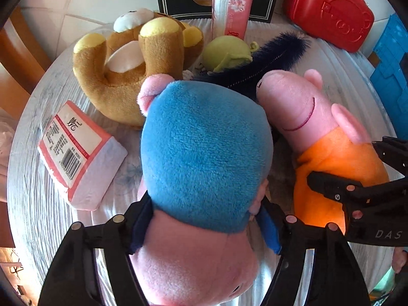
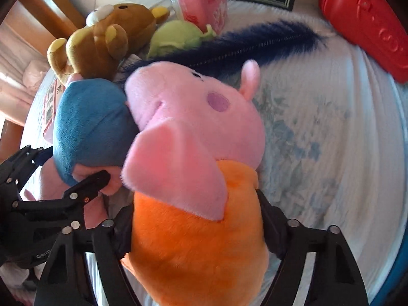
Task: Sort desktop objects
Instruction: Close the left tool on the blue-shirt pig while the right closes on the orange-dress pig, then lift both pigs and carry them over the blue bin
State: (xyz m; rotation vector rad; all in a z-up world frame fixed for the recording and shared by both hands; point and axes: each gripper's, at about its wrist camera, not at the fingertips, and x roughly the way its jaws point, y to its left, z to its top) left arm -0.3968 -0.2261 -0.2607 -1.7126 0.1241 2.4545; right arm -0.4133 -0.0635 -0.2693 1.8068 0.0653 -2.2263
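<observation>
1. Left gripper (image 1: 204, 219) clamped on blue-dressed pig plush (image 1: 204, 153), frame centre.
2. Right gripper (image 2: 196, 219) clamped on orange-dressed pig plush (image 2: 193, 250), frame centre.
3. Unsorted at upper left on surface (image 2: 318, 132): bear plush (image 1: 122, 76), tissue packs.

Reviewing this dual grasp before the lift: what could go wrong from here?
1. The blue-shirt pig plush and orange-dress pig plush press together at snout and body; lifting either may drag the other.
2. Both grips pinch soft stuffing, so a plush could slip out of the left gripper or right gripper.
3. The dark feather lies just behind the heads and may get swept.
</observation>
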